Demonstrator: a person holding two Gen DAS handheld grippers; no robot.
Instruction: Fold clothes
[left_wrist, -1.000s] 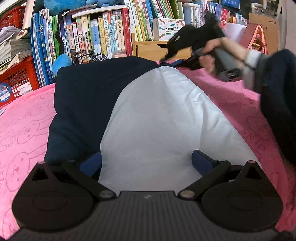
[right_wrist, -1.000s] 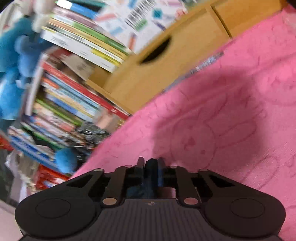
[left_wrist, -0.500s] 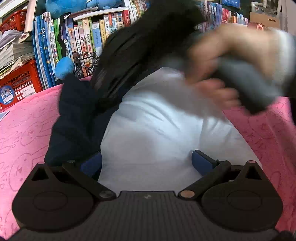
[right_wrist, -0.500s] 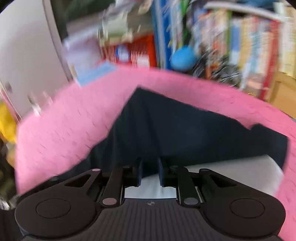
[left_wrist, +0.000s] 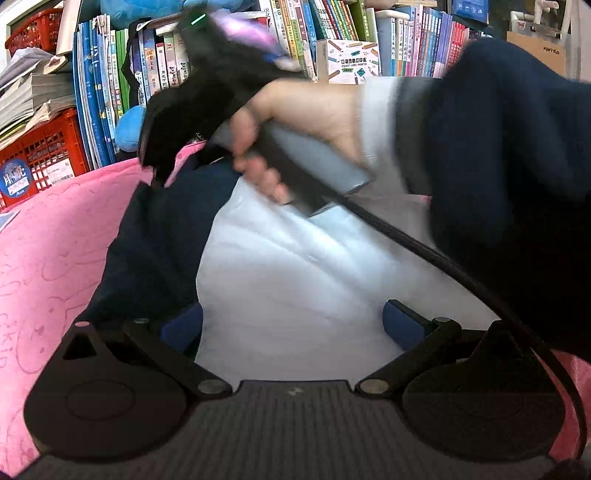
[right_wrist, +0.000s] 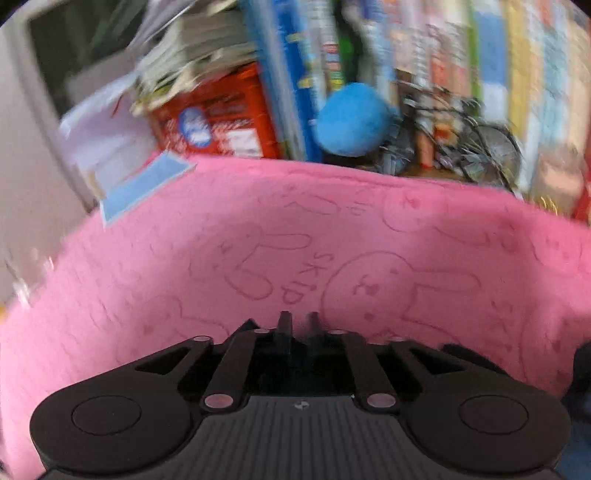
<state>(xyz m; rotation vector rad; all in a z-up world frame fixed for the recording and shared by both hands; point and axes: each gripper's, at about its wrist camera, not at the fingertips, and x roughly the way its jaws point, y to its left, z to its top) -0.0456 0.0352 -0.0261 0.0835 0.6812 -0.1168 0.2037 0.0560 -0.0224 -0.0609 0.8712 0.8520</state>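
Note:
A garment with a white panel (left_wrist: 295, 280) and a navy part (left_wrist: 155, 251) lies on the pink blanket (left_wrist: 48, 258). My left gripper (left_wrist: 291, 325) is open, its blue pads resting on the white panel's near edge. My right gripper (left_wrist: 162, 162), held in a hand, hangs over the navy part's far corner, blurred. In the right wrist view my right gripper (right_wrist: 298, 325) has its fingers close together with dark cloth between them, over the pink blanket (right_wrist: 258, 258).
Shelves of books (left_wrist: 332, 33), a red crate (left_wrist: 40, 155), a blue plush ball (left_wrist: 127, 127) and a small model bicycle (right_wrist: 461, 136) stand behind the blanket. The person's navy sleeve (left_wrist: 509, 177) crosses the right side. A cable (left_wrist: 461, 280) trails over the white panel.
My right gripper has swung from the far right across the garment to its far left, carrying navy cloth with it. My left gripper has stayed open on the white panel.

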